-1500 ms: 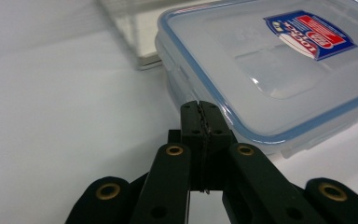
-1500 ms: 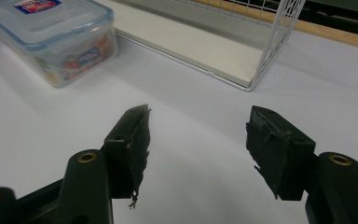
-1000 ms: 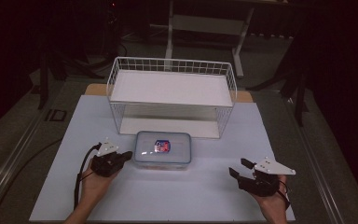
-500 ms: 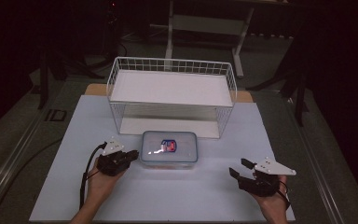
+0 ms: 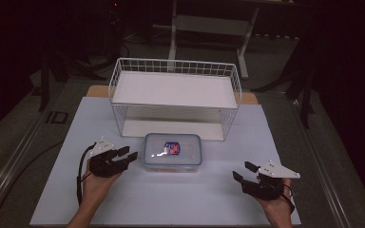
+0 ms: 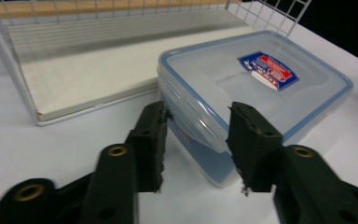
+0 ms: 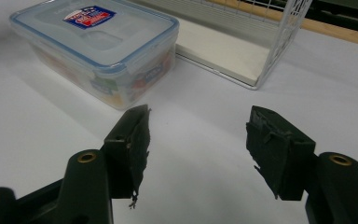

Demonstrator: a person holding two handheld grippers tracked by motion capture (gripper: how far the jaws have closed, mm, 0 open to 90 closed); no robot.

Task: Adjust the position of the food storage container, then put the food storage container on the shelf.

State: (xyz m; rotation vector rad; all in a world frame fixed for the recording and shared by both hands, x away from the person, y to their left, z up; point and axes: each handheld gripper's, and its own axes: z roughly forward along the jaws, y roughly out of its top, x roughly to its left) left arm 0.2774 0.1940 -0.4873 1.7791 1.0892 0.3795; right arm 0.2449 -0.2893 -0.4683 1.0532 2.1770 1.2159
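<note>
Left gripper newly parted beside container

The high view is dim overall: the room around the tabletop sinks into near black, while the white surface itself is evenly lit from above and reads pale bluish. Shadows there are soft and short. A small glare spot sits on the lid of the plastic container at the middle of the frame. The left gripper view is brighter and sharp on the container's near corner, with the black fingers at the bottom slightly soft. In the right gripper view the container casts a soft shadow toward the lower left, and the far upper edge blurs.
</note>
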